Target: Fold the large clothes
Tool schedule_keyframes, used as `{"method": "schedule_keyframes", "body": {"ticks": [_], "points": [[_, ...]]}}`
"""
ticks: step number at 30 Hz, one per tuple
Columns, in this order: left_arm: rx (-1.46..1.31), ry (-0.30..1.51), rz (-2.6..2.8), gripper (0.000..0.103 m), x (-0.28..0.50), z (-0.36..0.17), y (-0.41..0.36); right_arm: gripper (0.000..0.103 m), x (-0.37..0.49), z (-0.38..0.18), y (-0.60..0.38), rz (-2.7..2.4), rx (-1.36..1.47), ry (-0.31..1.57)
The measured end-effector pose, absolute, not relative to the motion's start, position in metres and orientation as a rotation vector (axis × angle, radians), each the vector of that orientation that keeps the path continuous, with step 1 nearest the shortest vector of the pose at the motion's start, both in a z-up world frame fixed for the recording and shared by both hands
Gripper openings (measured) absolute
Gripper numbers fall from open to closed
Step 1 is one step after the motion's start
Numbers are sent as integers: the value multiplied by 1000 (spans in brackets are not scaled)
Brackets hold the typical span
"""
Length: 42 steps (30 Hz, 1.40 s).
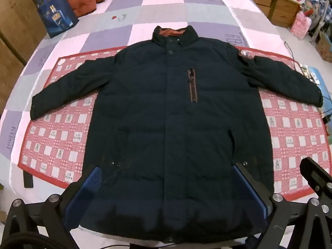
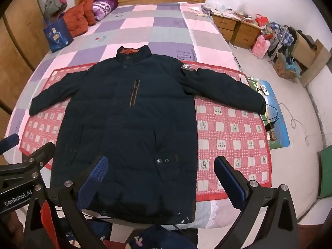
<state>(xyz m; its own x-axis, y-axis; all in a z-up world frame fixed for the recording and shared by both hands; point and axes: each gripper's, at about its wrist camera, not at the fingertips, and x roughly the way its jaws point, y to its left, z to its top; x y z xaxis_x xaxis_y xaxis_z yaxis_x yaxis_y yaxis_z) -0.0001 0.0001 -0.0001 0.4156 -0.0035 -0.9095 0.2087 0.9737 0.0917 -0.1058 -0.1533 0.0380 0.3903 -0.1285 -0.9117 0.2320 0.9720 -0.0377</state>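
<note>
a dark navy padded jacket (image 1: 170,108) lies face up and spread flat on a red patterned mat (image 1: 62,141), which sits on a bed (image 1: 157,2) covered with a purple, pink and grey checked quilt. its collar with an orange lining (image 1: 172,32) points to the far end, the hem lies at the near edge, and both sleeves stretch out to the left and right. a vertical chest zip (image 1: 193,85) and a shoulder patch (image 1: 245,54) show on the right half. the left claw (image 1: 168,180) hangs above the hem with its blue-padded fingers wide apart, holding nothing. the right claw (image 2: 161,172) hovers over the near right part of the jacket, fingers also spread wide and empty, its right finger (image 2: 228,172) above the mat. at the far left of the bed sit a blue gift bag (image 2: 57,35), an orange padded garment (image 2: 78,18) and a purple pillow (image 2: 103,6). wooden drawers (image 2: 234,29) stand far right beside the bed.
</note>
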Motion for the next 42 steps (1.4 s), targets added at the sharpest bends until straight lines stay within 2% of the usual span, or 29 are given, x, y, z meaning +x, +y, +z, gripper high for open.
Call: {"method": "schedule_keyframes", "body": {"ticks": [42], "points": [[183, 1166, -138, 102, -8, -11, 7, 103, -109, 41, -151, -222, 103, 1145]]}}
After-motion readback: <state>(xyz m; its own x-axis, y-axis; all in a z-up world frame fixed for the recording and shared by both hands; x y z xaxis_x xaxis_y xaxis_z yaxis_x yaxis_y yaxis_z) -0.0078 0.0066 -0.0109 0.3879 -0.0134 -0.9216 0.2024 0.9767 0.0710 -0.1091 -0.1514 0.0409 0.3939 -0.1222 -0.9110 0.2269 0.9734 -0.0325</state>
